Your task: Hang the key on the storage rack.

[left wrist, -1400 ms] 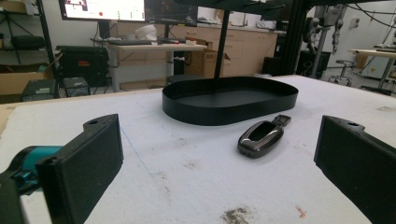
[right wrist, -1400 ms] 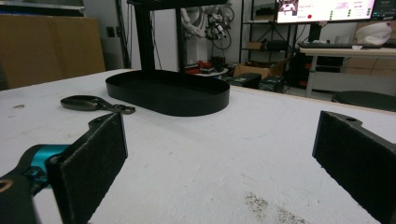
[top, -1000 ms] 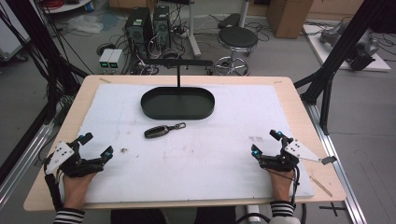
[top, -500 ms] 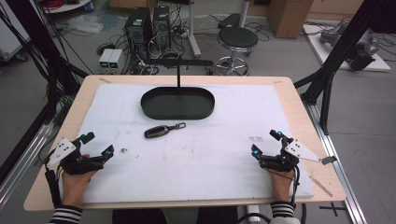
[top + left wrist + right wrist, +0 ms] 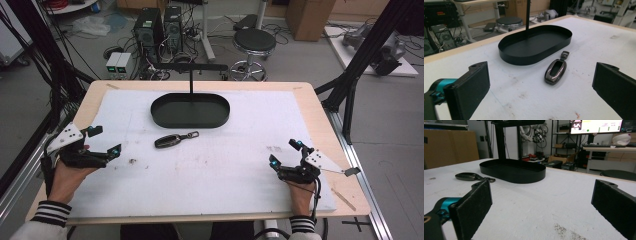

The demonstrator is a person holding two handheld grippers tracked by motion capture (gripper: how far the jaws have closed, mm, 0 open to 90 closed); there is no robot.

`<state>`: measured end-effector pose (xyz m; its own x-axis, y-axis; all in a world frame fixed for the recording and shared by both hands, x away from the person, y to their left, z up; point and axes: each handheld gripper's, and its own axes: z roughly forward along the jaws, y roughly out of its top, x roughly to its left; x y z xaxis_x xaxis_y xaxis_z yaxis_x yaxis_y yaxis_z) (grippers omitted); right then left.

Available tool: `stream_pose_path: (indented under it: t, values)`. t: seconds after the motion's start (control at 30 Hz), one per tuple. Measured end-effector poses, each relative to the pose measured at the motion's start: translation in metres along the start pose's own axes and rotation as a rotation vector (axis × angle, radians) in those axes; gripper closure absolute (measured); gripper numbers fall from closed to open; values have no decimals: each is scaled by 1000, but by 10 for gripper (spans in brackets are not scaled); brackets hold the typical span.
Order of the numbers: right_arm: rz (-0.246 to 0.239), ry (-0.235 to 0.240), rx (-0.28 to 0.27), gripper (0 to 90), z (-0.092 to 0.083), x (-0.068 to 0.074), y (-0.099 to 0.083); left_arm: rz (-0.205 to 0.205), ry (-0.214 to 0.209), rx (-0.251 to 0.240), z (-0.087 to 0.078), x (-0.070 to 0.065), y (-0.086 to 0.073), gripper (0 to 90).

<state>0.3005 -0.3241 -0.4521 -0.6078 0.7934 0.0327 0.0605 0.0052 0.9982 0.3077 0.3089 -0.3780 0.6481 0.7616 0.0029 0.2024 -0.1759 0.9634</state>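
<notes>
The key fob (image 5: 173, 140) lies flat on the white tabletop (image 5: 225, 175), just in front of the black oval tray (image 5: 190, 110) and apart from it, its ring end pointing toward the tray's near wall. The left tool (image 5: 102, 141) hovers at the left edge with its jaws spread wide and nothing between them; in the left gripper view the fob (image 5: 555, 71) sits ahead, between the two open jaws but well beyond them. The right tool (image 5: 284, 156) rests near the right front, also wide open and empty, well apart from the fob.

The step in hand looks like the left tool's reach for the fob. To do it well, keep the jaws open, come in low over the tabletop, and turn the hand so the jaws close across the fob's narrow width, not its length. The fob is thin and smooth, so pinch close to the surface and mid-body, clear of the ring.

Count: one fob, one tray with one upright post (image 5: 191, 82), two tools.
</notes>
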Motion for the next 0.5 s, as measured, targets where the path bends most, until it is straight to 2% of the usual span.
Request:
stream_pose_path:
  t: [0.03, 0.13, 0.17, 0.23, 0.33, 0.37, 0.5]
  values:
    - [3, 0, 1, 21, 0, 0, 0, 0, 0, 0, 0, 0, 0, 17]
    - [0, 0, 0, 21, 0, 0, 0, 31, -25, 24, 9, 3, 20, 17]
    - [0, -1, 0, 21, 0, 0, 0, 31, -25, 24, 9, 3, 20, 17]
    - [4, 0, 1, 21, 0, 0, 0, 63, -49, 54, 19, 2, 34, 17]
    - [3, 2, -6, 21, 0, 0, 0, 77, -65, 73, 27, 1, 43, 17]
    - [4, 1, -1, 22, 0, 0, 0, 97, -79, 91, 35, -1, 51, 17]
    - [3, 0, 1, 22, 0, 0, 0, 127, -101, 118, 47, -4, 62, 17]
